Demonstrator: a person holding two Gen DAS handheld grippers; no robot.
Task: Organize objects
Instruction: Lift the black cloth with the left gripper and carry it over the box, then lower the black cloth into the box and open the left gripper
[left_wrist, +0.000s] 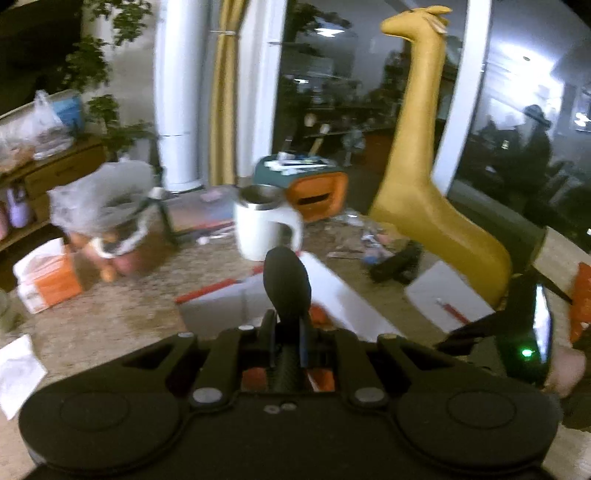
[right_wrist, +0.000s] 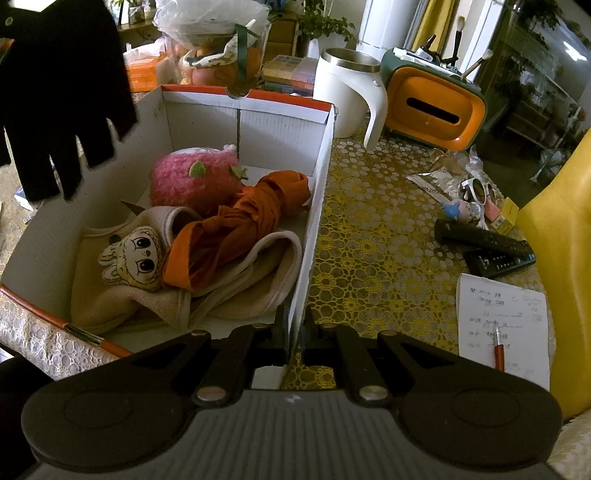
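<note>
Glove (right_wrist: 62, 110) above box (right_wrist: 317, 206); note's (right_wrist: 502, 314) handwriting illegible

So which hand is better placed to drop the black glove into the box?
Left. The left gripper holds the black glove dangling above the box at its left edge; the right gripper is clamped on the box's right wall, steadying it.

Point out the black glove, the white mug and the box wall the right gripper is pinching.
black glove (right_wrist: 62, 96), right wrist view, palm
white mug (right_wrist: 341, 96), right wrist view, body
box wall (right_wrist: 317, 206), right wrist view, right side panel
</note>
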